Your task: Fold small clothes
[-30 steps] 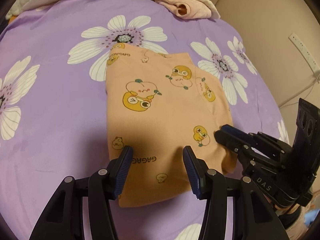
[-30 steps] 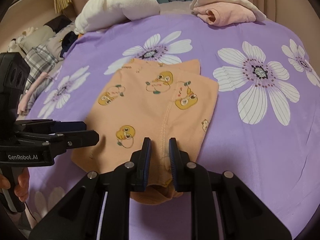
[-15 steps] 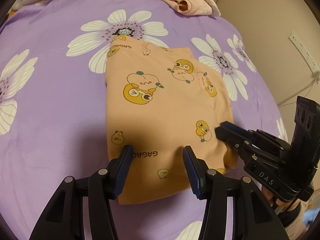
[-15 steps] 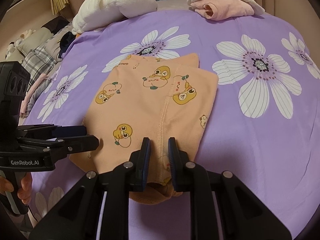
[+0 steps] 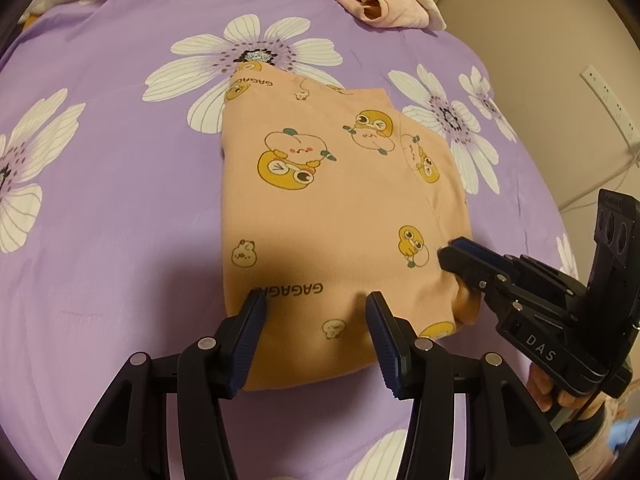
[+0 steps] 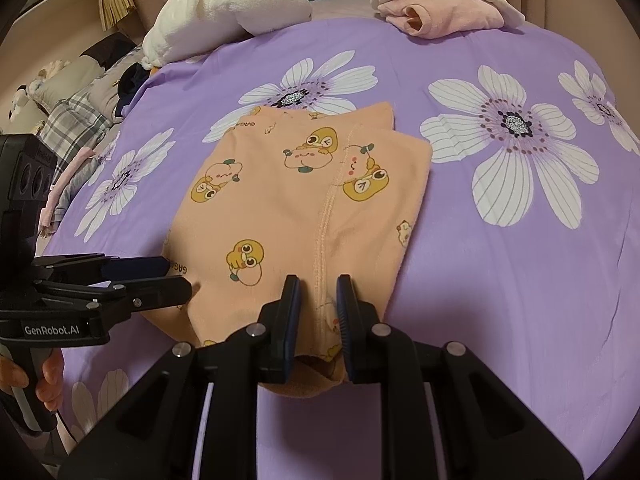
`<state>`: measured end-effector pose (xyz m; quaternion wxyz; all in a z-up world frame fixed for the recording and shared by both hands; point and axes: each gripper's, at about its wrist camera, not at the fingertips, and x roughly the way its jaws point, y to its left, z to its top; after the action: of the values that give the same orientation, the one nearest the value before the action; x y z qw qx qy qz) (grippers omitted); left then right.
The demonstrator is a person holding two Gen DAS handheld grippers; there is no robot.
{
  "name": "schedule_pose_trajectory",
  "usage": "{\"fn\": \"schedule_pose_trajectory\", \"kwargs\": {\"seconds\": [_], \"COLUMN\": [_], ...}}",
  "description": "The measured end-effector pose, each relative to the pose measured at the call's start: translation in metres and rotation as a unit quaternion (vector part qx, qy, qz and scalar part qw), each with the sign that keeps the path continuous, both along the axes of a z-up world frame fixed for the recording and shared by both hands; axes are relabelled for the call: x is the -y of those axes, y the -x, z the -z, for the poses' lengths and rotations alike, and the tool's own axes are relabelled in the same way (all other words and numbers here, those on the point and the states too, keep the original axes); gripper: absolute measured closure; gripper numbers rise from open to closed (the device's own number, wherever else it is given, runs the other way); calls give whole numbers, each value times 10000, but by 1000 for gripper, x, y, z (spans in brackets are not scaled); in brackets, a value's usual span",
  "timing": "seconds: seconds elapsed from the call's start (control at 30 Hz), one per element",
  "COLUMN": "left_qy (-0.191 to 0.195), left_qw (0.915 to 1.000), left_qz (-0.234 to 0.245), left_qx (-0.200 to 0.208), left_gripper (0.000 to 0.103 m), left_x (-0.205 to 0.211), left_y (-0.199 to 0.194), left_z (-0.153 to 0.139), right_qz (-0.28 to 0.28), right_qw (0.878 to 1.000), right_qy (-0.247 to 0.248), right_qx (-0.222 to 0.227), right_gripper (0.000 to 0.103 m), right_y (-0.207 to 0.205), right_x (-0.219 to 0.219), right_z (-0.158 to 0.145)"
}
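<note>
An orange garment (image 5: 328, 208) printed with yellow cartoon ducks lies folded flat on the purple flowered bedsheet (image 5: 100, 220). My left gripper (image 5: 314, 306) stands open above its near left edge, fingers wide apart with cloth below them. In the right wrist view the same garment (image 6: 288, 216) shows a raised seam running toward me. My right gripper (image 6: 318, 300) is shut on the garment's near edge, with the seam and a bunched fold pinched between its pads. From the left it shows as the right gripper (image 5: 452, 256) at the near right corner. The left gripper (image 6: 176, 284) touches the garment's left edge.
Folded pink and cream clothes (image 6: 440, 16) lie at the bed's far edge, beside a white rolled towel (image 6: 224, 16). Plaid and grey clothes (image 6: 68, 116) are piled off the bed's left side. A power strip (image 5: 608, 100) hangs on the right wall.
The left gripper has drifted slightly over the garment's near edge. Both sets of jaws stand as before, and the garment has not shifted.
</note>
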<state>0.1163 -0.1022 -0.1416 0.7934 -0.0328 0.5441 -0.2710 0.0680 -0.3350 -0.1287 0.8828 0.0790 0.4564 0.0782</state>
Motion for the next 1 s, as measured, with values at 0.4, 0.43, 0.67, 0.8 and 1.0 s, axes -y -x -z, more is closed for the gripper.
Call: {"fn": "schedule_pose_trajectory", "kwargs": {"seconds": [0.4,0.43,0.67,0.8,1.0], "left_qy": [-11,-22,-50,-50,-18], "left_qw": [10000,10000,9999,9999,9998], "left_qz": [-56,-57,-77,-93,-123], "left_qx": [-47,-44,-80,-104,-144], "left_gripper": [52,52,52,52,52], "left_x": [-4,-4,-4,-6,-7], "left_y": [7,8,9,10,12], "left_z": [2,2,2,2,3], "right_qz": [52,58,63,84,89], "right_qw": [10000,10000,10000,9999,9999], "right_qy": [-22,-24,-24,-44,-22], "right_qx": [-20,-18,-27,-41,-59], "right_gripper": [83,83,83,83,83], "right_y": [5,6,8,11,13], "right_x": [1,1,1,2,2], "right_z": [1,1,1,2,1]}}
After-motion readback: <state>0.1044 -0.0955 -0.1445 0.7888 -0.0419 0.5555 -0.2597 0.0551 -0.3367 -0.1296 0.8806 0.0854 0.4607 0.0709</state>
